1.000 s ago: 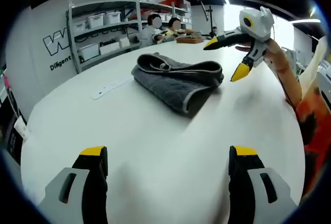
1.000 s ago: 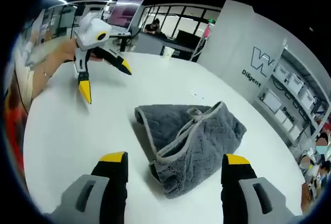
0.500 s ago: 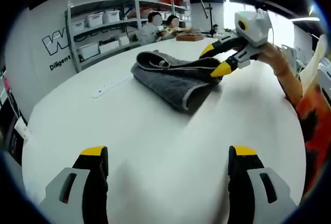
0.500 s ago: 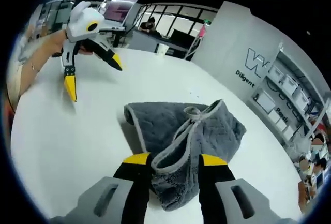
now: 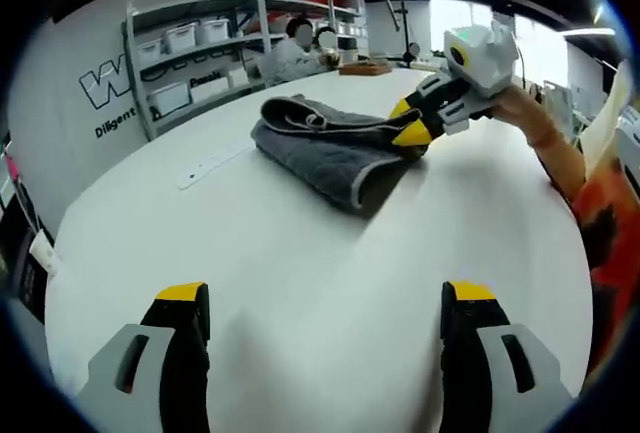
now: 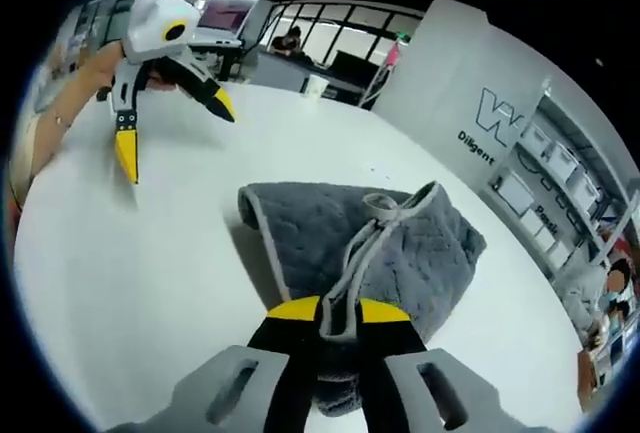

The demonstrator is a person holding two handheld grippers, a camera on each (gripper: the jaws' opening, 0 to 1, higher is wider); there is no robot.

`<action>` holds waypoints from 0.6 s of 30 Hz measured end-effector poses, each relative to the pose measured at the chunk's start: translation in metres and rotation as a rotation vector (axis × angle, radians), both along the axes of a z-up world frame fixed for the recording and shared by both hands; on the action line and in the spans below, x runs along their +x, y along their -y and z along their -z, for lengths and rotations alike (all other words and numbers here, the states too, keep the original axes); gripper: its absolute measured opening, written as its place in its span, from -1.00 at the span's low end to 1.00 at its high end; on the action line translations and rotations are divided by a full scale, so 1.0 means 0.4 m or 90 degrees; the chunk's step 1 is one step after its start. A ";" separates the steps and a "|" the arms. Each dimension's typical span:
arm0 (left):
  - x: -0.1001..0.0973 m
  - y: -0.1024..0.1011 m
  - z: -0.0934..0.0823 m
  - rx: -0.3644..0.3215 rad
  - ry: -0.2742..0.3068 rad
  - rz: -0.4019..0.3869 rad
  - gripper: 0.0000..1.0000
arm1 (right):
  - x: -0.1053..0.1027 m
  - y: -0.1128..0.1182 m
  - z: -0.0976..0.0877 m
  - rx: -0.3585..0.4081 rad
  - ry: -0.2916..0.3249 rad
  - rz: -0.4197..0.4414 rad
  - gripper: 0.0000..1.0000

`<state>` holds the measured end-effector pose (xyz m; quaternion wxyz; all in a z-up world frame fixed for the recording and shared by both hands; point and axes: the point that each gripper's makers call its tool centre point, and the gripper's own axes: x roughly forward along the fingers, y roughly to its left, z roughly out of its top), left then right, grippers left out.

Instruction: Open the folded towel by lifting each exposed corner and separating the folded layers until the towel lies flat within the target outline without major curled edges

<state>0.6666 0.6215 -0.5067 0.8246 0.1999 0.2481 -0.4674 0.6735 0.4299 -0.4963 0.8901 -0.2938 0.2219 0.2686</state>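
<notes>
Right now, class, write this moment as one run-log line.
right claw: shut on towel edge | left claw: open, off the towel, above table | towel: folded, not yet spread

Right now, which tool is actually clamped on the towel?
The right tool: its yellow tips are pinched on the pale-trimmed edge of the grey towel. The left tool is spread open over bare table, away from the towel.

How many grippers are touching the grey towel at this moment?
1. The right gripper has its jaws closed on the near edge of the grey towel. The left gripper is open above the white table, apart from the towel.
</notes>
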 end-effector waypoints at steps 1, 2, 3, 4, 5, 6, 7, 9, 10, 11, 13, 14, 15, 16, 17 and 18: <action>0.000 -0.001 0.001 0.002 0.000 -0.001 0.87 | 0.000 0.001 -0.002 0.000 0.002 0.001 -0.93; 0.001 -0.001 0.002 0.003 0.000 -0.002 0.87 | 0.000 0.002 -0.003 0.002 0.004 0.002 -0.94; 0.002 -0.002 0.002 0.003 0.000 -0.002 0.87 | 0.001 0.004 -0.005 0.002 0.004 0.003 -0.95; 0.002 -0.002 0.003 0.004 -0.001 -0.002 0.87 | 0.001 0.005 -0.006 0.004 0.005 0.004 -0.96; 0.001 -0.001 0.004 0.005 -0.001 -0.001 0.87 | 0.001 0.007 -0.008 0.009 0.006 0.007 -0.96; 0.001 -0.001 0.004 0.005 -0.001 -0.001 0.87 | 0.002 0.008 -0.009 0.011 0.006 0.008 -0.96; 0.001 0.000 0.004 0.005 -0.001 -0.001 0.87 | 0.002 0.009 -0.011 0.014 0.006 0.010 -0.97; 0.000 0.001 0.004 0.005 -0.001 0.000 0.87 | 0.002 0.010 -0.013 0.019 0.007 0.011 -0.97; 0.000 0.003 0.005 0.005 -0.002 0.001 0.86 | 0.003 0.013 -0.020 0.031 0.011 0.015 -0.97; -0.001 0.003 0.006 0.006 -0.003 0.002 0.86 | 0.004 0.015 -0.022 0.035 0.012 0.016 -0.97; -0.001 0.002 0.008 0.009 -0.004 0.003 0.86 | 0.005 0.019 -0.029 0.046 0.016 0.020 -0.97; -0.001 0.002 0.009 0.010 -0.004 0.003 0.86 | 0.007 0.023 -0.036 0.057 0.021 0.025 -0.97; -0.001 0.002 0.009 0.010 -0.004 0.003 0.86 | 0.008 0.026 -0.041 0.062 0.024 0.029 -0.97; -0.001 0.002 0.009 0.010 -0.004 0.003 0.86 | 0.011 0.032 -0.046 0.065 0.031 0.036 -0.97; -0.001 0.002 0.009 0.009 -0.004 0.003 0.86 | 0.013 0.038 -0.050 0.064 0.038 0.042 -0.97; -0.001 0.002 0.009 0.010 -0.004 0.002 0.86 | 0.015 0.044 -0.054 0.065 0.042 0.047 -0.97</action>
